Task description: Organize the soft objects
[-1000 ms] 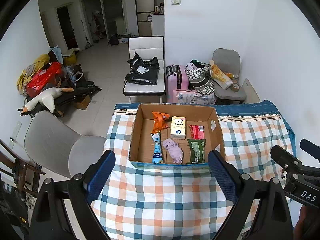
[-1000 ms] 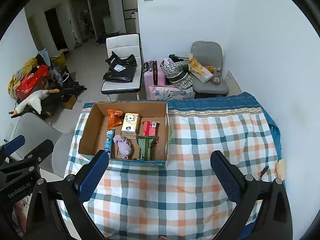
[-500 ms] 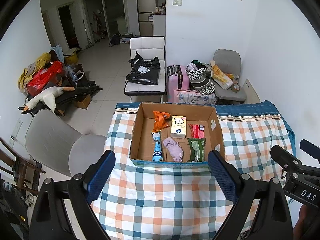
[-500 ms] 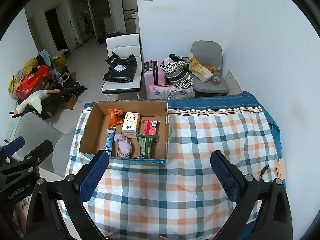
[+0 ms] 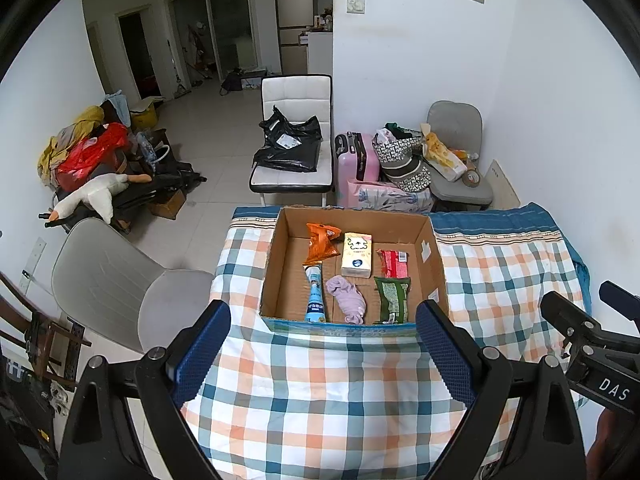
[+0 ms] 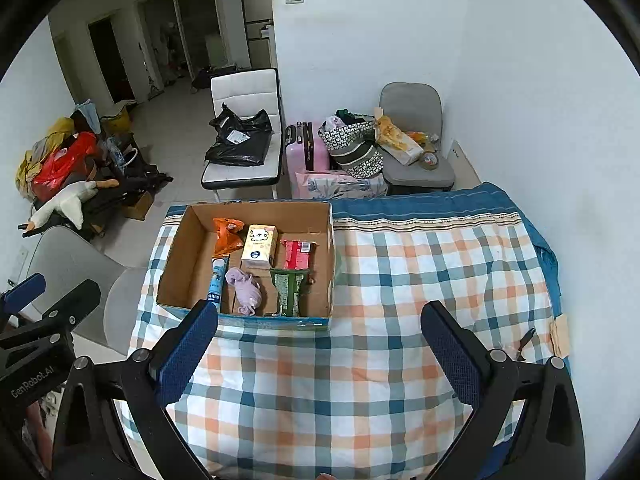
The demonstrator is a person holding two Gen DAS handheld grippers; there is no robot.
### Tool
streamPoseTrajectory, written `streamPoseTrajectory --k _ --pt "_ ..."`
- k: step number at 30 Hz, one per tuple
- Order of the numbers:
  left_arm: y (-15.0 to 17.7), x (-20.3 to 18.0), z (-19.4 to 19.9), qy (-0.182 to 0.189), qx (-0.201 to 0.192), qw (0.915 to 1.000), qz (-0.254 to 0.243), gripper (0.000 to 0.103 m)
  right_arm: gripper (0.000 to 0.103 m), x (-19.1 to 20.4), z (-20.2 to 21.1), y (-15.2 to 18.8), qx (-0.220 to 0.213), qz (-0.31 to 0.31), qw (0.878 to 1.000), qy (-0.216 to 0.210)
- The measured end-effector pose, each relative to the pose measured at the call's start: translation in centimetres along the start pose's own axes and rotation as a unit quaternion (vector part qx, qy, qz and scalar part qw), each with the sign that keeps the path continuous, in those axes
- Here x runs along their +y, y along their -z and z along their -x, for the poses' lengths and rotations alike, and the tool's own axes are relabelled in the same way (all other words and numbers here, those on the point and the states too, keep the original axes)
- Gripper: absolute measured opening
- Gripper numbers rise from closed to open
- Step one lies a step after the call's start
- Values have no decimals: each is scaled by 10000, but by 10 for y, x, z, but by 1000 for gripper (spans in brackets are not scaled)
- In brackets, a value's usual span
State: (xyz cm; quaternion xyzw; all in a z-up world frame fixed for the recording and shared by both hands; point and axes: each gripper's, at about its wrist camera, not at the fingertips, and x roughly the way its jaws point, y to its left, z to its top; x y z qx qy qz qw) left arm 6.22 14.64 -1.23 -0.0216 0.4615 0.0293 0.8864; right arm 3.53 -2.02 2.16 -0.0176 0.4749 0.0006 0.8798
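Note:
An open cardboard box (image 5: pixel 436 268) stands on the checked tablecloth (image 5: pixel 320 392); it also shows in the right wrist view (image 6: pixel 180 256). Inside lie an orange snack bag (image 5: pixel 320 240), a tissue pack (image 5: pixel 357 254), a red packet (image 5: pixel 393 263), a green packet (image 5: pixel 392 298), a lilac soft cloth (image 5: pixel 348 300) and a blue tube (image 5: pixel 315 298). My left gripper (image 5: pixel 322 350) is open and empty, in front of the box. My right gripper (image 6: pixel 320 354) is open and empty, over the cloth to the box's right front.
A grey chair (image 5: pixel 104 276) stands left of the table. Beyond the table are a white chair with a black bag (image 5: pixel 294 148), a pink suitcase (image 5: pixel 356 160) and a grey chair with bags (image 5: pixel 452 152). A wall runs along the right.
Both views have shifted only slightly; the box sits a little further away. Nothing was taken hold of or let go.

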Motion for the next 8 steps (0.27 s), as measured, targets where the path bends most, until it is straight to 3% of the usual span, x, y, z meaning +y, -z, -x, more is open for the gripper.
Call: streamPoseTrajectory --k 8 --pt "0 1 1 -12 -22 10000 4 95 103 0 1 1 14 -23 10000 -22"
